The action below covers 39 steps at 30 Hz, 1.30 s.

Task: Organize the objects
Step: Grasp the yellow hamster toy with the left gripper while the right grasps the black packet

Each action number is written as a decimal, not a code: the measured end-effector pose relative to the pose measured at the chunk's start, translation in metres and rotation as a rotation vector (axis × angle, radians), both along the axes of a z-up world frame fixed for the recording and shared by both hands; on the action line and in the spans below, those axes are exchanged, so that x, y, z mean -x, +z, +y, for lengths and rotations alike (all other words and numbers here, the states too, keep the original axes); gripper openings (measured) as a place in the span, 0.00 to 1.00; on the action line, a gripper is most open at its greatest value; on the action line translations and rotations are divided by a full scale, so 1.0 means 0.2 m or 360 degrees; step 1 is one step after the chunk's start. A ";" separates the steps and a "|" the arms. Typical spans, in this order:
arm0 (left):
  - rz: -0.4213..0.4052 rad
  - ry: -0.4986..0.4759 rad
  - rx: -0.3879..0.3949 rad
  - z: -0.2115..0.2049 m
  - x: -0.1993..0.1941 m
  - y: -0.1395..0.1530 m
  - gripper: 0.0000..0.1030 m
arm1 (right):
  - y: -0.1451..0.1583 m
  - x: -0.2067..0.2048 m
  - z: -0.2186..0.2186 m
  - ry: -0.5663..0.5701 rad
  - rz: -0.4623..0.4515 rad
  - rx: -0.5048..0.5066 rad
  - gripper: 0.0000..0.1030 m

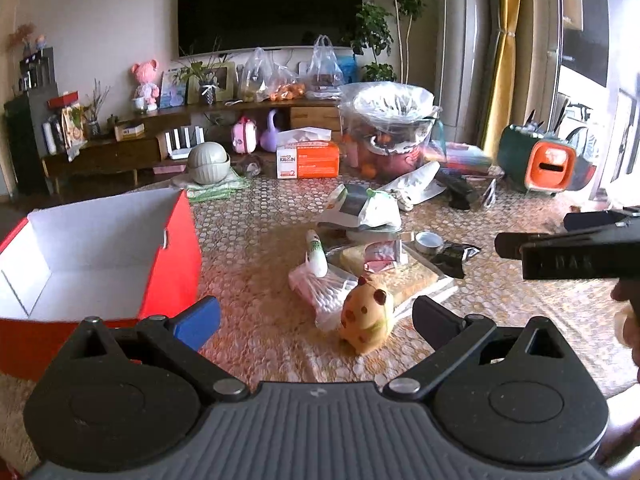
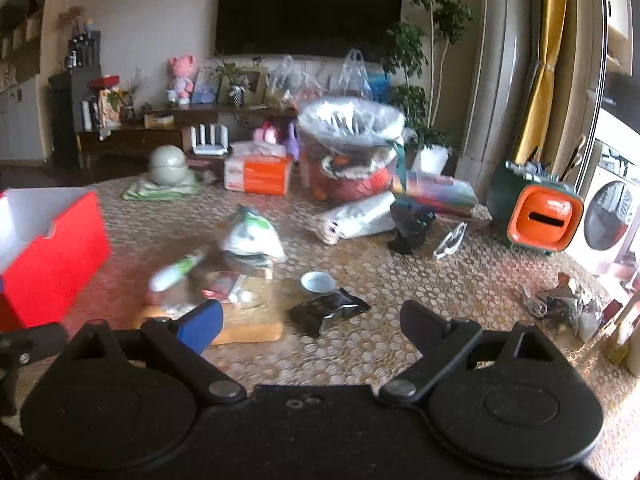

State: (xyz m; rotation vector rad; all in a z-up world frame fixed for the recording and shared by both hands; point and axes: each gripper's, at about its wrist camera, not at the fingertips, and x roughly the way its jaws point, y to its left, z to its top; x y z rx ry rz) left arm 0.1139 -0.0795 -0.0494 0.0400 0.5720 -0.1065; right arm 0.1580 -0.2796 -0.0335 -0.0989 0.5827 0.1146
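My left gripper (image 1: 316,320) hangs with jaws spread, the yellow animal toy (image 1: 366,316) on the table just ahead at 1 o'clock. My right gripper (image 2: 312,320) is likewise spread, empty. Farther, at 10 o'clock, stands the red box (image 1: 172,264).

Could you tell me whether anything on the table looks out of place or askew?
Yes. A loose pile sits mid-table: a white tube lies tilted across a bag of cotton swabs, with a yellow animal toy leaning beside it. The red box stands open and looks empty. Both grippers are open, holding nothing.
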 end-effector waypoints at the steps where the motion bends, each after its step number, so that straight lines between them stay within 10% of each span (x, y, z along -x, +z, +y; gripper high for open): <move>1: 0.0002 0.0013 -0.0017 -0.01 -0.02 -0.02 1.00 | -0.03 -0.04 -0.01 -0.0015 0.0026 0.0002 0.92; 7: 0.0145 -0.0098 0.0021 -0.04 -0.16 -0.11 1.00 | -0.15 -0.27 -0.07 -0.0079 0.0144 -0.0038 0.88; 22: 0.0036 -0.0224 -0.0249 -0.24 -0.32 -0.30 1.00 | -0.39 -0.63 -0.08 -0.0272 0.0300 -0.0065 0.83; 35: 0.0040 -0.0324 -0.0311 -0.27 -0.33 -0.37 0.51 | -0.45 -0.68 -0.04 -0.0265 0.0396 -0.0176 0.68; 39: 0.0042 -0.0343 -0.0302 -0.27 -0.32 -0.37 0.46 | -0.44 -0.67 -0.04 -0.0250 0.0404 -0.0218 0.46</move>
